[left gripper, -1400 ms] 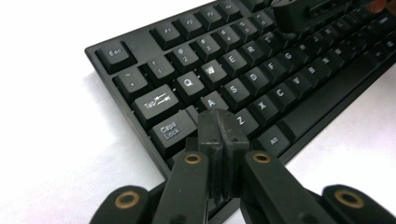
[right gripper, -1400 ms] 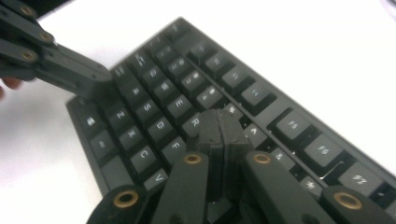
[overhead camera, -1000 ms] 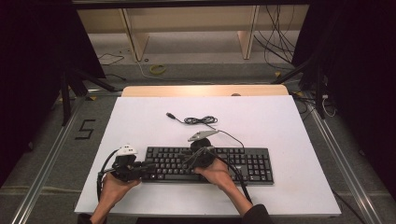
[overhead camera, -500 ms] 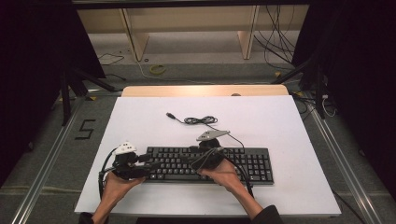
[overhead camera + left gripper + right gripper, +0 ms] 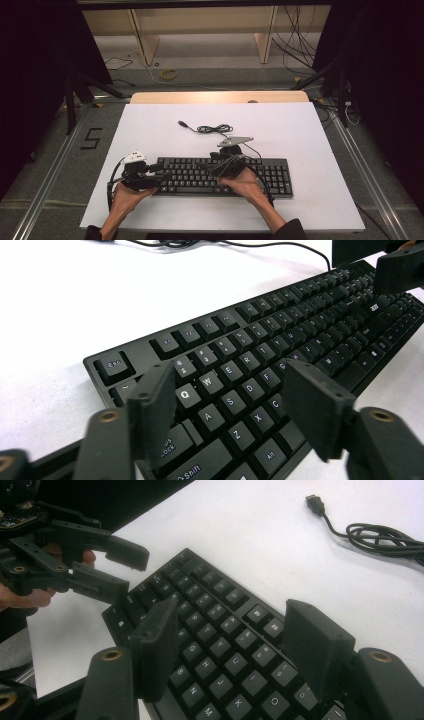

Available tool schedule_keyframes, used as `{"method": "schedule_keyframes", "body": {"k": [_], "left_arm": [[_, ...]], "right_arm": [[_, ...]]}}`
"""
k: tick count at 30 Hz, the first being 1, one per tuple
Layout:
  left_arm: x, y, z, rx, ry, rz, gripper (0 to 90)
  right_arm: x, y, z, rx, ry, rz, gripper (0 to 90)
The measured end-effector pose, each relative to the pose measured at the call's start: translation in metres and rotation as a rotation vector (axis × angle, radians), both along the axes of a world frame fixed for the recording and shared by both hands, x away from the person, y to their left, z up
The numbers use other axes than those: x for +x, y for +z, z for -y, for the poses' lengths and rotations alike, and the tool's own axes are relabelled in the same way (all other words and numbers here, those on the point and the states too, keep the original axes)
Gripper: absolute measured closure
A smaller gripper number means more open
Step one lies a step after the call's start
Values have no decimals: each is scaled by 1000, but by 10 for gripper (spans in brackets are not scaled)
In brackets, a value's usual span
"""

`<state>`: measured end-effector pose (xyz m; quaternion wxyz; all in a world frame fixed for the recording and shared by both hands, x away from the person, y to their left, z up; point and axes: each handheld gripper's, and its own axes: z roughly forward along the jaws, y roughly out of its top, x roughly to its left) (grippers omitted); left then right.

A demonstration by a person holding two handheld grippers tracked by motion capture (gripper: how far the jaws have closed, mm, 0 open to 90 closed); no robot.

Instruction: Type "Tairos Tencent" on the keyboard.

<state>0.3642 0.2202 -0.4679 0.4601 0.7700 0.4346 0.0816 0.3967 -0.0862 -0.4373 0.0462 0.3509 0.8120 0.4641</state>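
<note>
Over on the left, the left tool [image 5: 159, 176] hangs at the keyboard's [image 5: 280, 175] left end, its jaws just spread apart and released, nothing between them but the Q and A keys beneath. Mid-board, the right tool [image 5: 216, 161] sits above the black keyboard lying flat near the front edge of the white worktop [image 5: 310, 130], jaws likewise freshly parted and gripping nothing. Farther back, the keyboard's coiled USB cable [image 5: 212, 129] rests on the worktop.

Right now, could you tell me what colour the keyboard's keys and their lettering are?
The keyboard has black keys with white lettering, clearest in the left gripper view.
</note>
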Motion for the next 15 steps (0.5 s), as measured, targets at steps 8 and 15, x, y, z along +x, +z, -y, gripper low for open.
{"method": "schedule_keyframes", "body": {"k": [8,15], "left_arm": [[3,-3,0,32,-11,-20,605],[5,-6,5,74,-24,-42,752]], "right_arm": [[0,0,0,-10,1,-2,401],[0,-1,-1,-23,4,-1,400]]}}
